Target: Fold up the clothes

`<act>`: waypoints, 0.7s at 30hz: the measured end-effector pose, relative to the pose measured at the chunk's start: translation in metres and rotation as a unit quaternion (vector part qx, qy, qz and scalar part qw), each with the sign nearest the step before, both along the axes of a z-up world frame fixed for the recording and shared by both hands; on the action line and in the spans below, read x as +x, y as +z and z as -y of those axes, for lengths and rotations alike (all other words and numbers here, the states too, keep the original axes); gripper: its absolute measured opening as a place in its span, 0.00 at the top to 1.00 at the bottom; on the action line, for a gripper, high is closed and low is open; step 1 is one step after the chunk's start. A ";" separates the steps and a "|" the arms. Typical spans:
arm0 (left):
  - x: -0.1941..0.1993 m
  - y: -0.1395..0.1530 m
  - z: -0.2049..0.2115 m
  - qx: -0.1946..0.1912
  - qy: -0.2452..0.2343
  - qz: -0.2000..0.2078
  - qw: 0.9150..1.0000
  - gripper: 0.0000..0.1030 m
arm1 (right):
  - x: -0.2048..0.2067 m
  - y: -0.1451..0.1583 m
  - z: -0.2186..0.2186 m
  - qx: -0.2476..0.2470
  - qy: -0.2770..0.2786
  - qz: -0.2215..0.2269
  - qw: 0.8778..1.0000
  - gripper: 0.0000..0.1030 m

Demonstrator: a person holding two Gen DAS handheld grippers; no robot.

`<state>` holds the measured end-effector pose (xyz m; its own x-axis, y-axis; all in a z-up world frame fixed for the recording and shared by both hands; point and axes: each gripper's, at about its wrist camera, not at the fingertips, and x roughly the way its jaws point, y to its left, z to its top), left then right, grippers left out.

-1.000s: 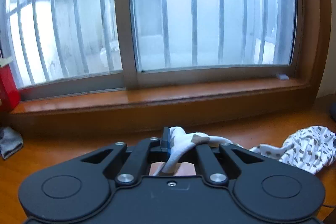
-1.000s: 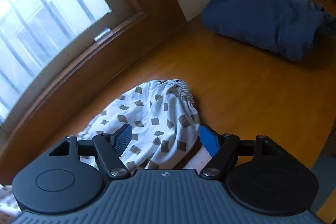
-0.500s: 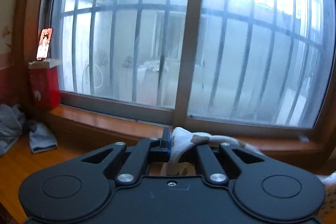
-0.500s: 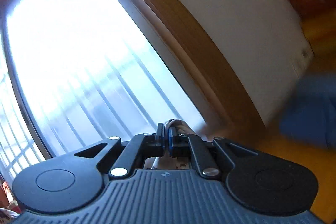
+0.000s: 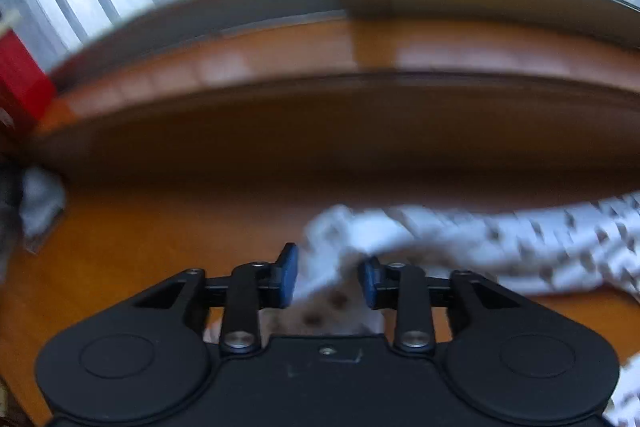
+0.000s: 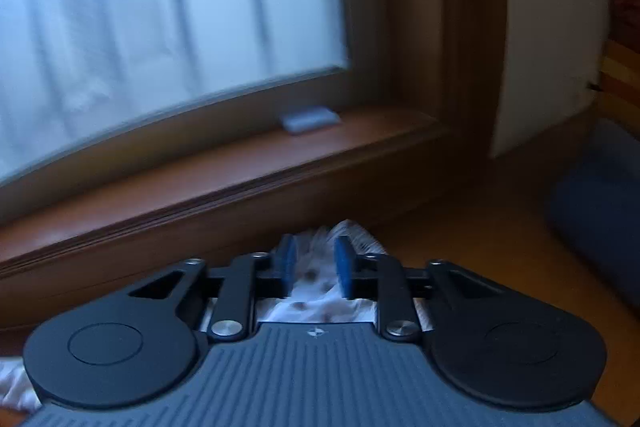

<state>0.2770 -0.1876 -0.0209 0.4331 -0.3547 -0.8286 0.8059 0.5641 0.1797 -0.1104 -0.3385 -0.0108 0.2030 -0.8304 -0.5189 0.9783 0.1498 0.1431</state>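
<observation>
Low in both frames, the patterned garment [image 5: 500,243] lies stretched across the wooden floor [image 5: 160,247] — left claw [image 5: 327,277] and right claw [image 6: 316,267] both opening, cloth between loosened pads, long axis running left claw to right.

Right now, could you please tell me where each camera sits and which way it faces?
Left wrist: on the left hand-held gripper, facing down at the patterned garment on the wooden floor; jaws opening.
Right wrist: on the right hand-held gripper, facing the window sill; jaws opening, cloth between them.
Shared: the patterned garment, sill and window.
</observation>
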 end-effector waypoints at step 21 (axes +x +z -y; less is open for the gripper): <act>-0.059 -0.039 -0.119 0.036 -0.074 0.066 0.994 0.49 | 0.179 -0.025 -0.205 -0.025 0.477 -0.079 0.875 0.37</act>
